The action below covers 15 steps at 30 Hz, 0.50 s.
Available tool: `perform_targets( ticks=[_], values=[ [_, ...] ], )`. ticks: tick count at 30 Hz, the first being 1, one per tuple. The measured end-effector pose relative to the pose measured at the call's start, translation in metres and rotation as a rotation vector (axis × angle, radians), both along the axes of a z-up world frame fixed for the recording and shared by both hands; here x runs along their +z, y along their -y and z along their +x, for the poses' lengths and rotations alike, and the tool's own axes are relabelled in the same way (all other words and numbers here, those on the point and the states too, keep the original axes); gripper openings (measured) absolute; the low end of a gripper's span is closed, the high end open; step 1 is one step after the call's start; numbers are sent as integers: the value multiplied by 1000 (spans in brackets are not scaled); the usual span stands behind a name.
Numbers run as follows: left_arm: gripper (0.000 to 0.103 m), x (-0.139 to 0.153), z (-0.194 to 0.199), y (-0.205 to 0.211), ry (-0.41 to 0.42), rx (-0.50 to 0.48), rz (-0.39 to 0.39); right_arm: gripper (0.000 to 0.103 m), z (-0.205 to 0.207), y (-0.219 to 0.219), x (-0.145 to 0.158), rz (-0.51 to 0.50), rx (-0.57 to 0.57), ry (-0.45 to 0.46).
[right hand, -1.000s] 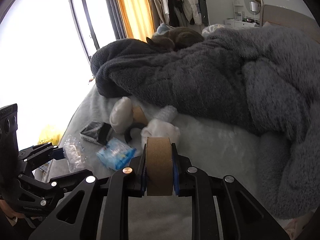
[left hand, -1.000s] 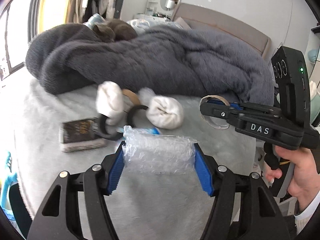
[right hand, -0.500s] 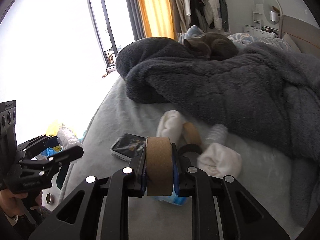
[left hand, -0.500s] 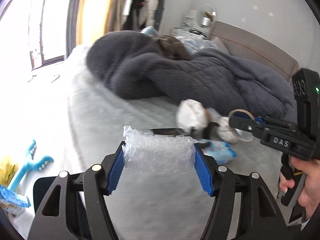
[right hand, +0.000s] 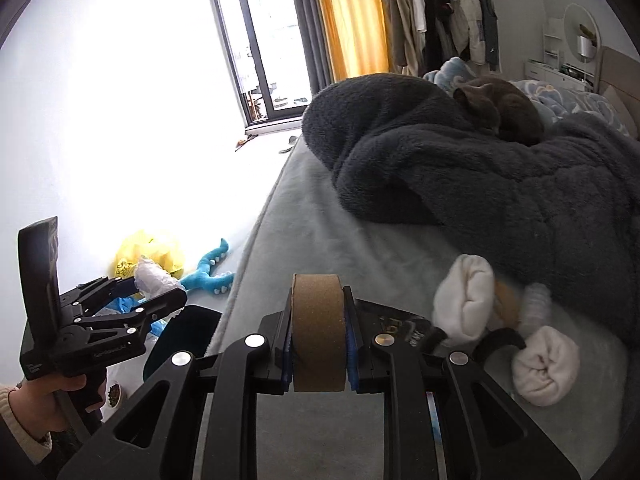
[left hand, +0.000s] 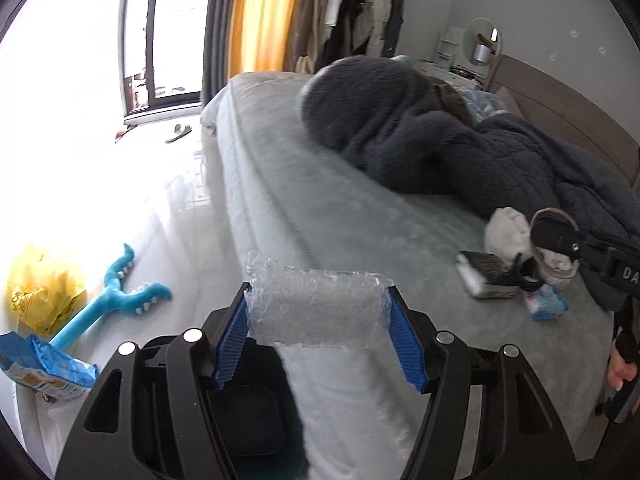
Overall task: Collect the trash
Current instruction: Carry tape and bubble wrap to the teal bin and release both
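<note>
**Q:** Bedroom scene, then. What sits nearest the cameras?

**A:** Nearest, at 6 o'clock in the left wrist view, the left gripper [left hand: 318,316] clamps a clear wad of bubble wrap [left hand: 316,306] between its blue pads. It hangs over the edge of the bed [left hand: 320,208], with a dark bin [left hand: 248,412] just below it on the floor side. At 6 o'clock in the right wrist view, the right gripper [right hand: 318,336] is closed on a brown cardboard tape roll [right hand: 318,330], held upright on its edge above the bed.

**Q:** And a little farther out?

**A:** On the bed at 3 o'clock in the left view lie a dark packet [left hand: 486,276] and a small blue wrapper [left hand: 546,306], close together, with two white sock bundles [right hand: 464,300] just behind them. Dark curved pieces lie among these; I cannot tell what they are. On the floor at 9 o'clock are a blue snack bag [left hand: 44,368], a blue plush toy [left hand: 116,300] and a crumpled yellow bag [left hand: 44,288], near one another.

**Q:** What fills the distance?

**A:** A dark grey fleece blanket [right hand: 500,184] is heaped across the bed from 12 to 3 o'clock, with a grey cat [right hand: 500,110] curled on top. Beyond, at 12 o'clock, are an orange curtain [right hand: 348,20], hanging clothes [right hand: 440,12] and a bright glass door [right hand: 260,40].
</note>
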<state>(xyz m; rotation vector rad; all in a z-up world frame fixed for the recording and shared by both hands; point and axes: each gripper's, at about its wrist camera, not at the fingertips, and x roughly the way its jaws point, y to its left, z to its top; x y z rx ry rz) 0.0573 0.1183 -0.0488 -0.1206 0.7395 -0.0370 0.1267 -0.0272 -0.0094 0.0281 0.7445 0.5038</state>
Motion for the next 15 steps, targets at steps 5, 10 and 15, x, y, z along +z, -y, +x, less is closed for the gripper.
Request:
perform_targets(
  ticks=[5,10,15],
  values=[
    [67,-16,-1,-38,-47,58,16,20,5,-33,0,13,34,1],
    [67,-38,-4,-69,-116,89,-2,20,6,-66,-2,27,73,-8],
    [67,-60,-10,-88,-190,92,14,20,6,-99,-6,35,117,-23]
  ],
)
